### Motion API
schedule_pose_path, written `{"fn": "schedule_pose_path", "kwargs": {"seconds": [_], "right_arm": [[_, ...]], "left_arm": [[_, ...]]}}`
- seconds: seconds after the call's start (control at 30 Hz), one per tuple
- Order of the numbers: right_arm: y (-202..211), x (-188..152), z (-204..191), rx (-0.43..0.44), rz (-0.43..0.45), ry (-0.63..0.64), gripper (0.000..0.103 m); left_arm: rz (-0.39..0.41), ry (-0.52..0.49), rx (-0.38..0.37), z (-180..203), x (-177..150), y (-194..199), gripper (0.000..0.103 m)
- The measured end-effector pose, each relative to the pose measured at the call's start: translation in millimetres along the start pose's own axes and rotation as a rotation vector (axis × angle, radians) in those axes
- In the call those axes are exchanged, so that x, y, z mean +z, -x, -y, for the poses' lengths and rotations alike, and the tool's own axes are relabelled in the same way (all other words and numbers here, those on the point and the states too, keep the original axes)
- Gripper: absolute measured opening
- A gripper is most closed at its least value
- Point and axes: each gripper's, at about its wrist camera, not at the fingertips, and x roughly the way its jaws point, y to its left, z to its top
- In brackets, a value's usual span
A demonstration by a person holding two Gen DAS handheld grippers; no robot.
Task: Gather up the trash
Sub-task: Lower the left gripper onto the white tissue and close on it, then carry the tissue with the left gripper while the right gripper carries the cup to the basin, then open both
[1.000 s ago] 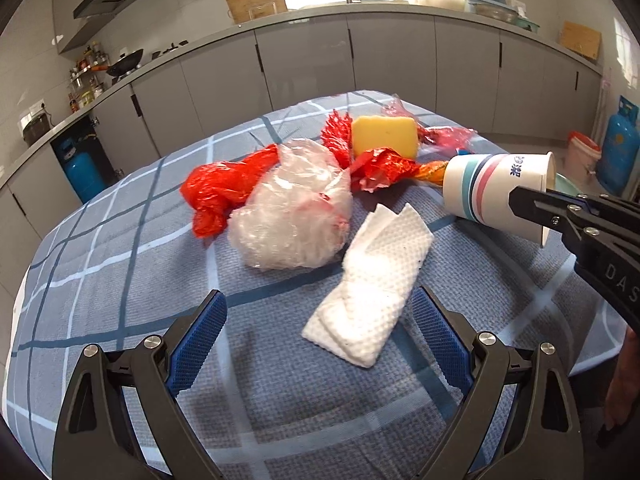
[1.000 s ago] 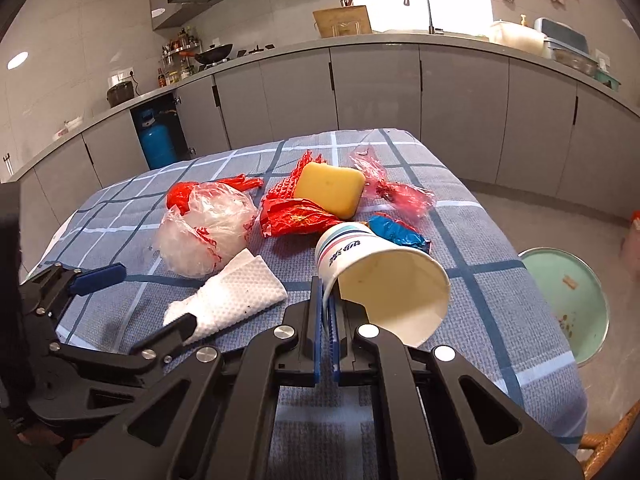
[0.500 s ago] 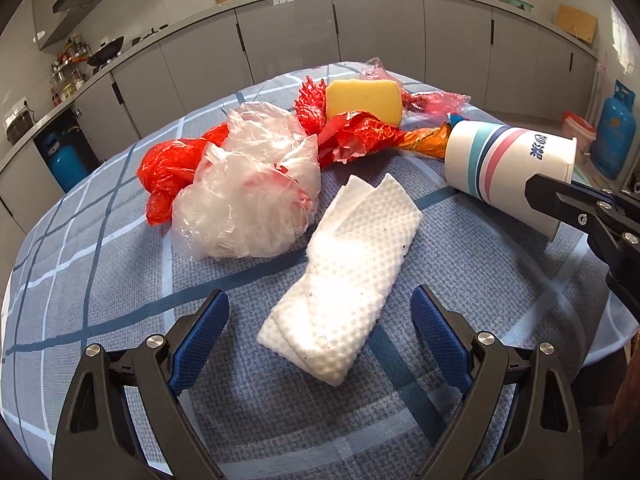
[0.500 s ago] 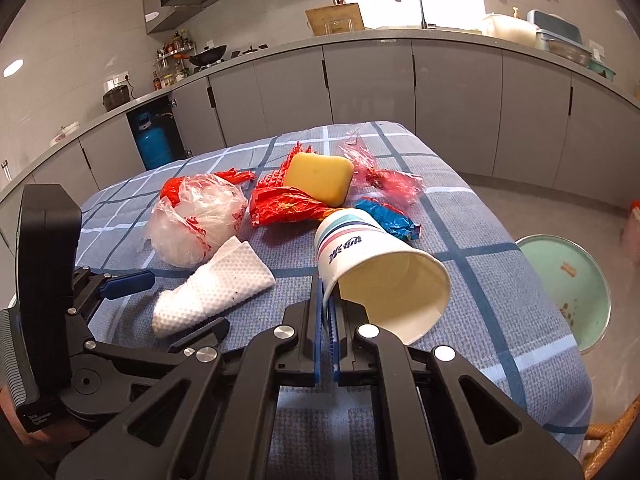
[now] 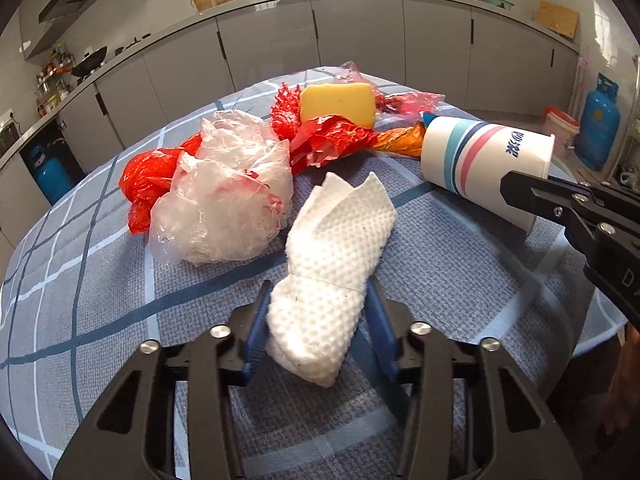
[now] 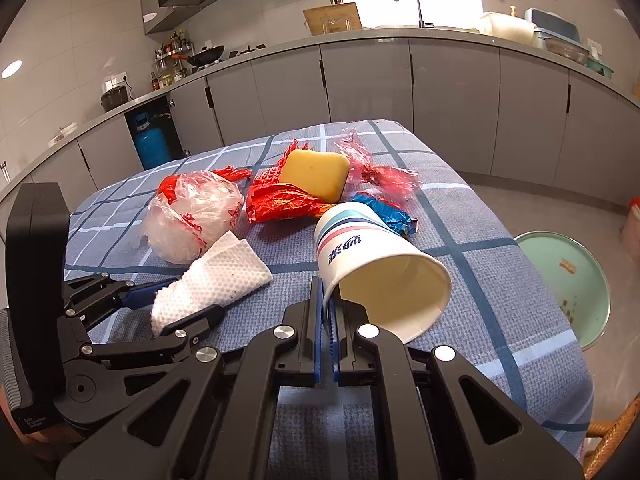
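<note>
The folded white paper towel with little bumps (image 5: 332, 264) lies on the table with the blue checked cloth (image 5: 100, 280). Its long side runs from 6 o'clock up toward 1 o'clock in the left wrist view. Its near end sits right between the blue pads of the left tongs (image 5: 316, 320). These tongs are closing, and the pads already touch and squeeze the towel on both sides. The far end fans out, free, next to the crumpled clear plastic bag (image 5: 224, 208) at 10 o'clock.

The right tongs (image 6: 327, 312) are closed tight on the rim of the white paper cup with pink and blue stripes (image 6: 372, 264). The cup lies on its side at 2 o'clock from the towel, its mouth facing the right tongs.

So the left hand is the near one for the towel. I think the next move is to lift it straight up, then bring it over toward the cup's open mouth.
</note>
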Motion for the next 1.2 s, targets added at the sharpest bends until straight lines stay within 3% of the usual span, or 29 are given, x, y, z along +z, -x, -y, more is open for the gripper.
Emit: {"fn": "schedule_pose_path", "kwargs": {"seconds": [0.1,0.2,0.57,1.2], "right_arm": [[1.7,-0.9,0.3,-0.001,0.002,-0.002,0.005],[4.8,-1.0,1.0,-0.004,0.009,-0.003,0.005],[26.3,3.9,8.9,-0.021,0.065,-0.018,0.005],[62.8,11.9,33.2,-0.043,0.158,-0.082,0.005]], "left_arm": [[0.013,-0.015,0.000,2.5,-0.9,3.5,0.026],[0.034,-0.035,0.012,5.1,-1.6,9.2,0.021],[0.139,-0.076,0.018,19.4,7.2,53.9,0.020],[0.208,-0.050,0.049,25.8,38.3,82.6,0.020]]}}
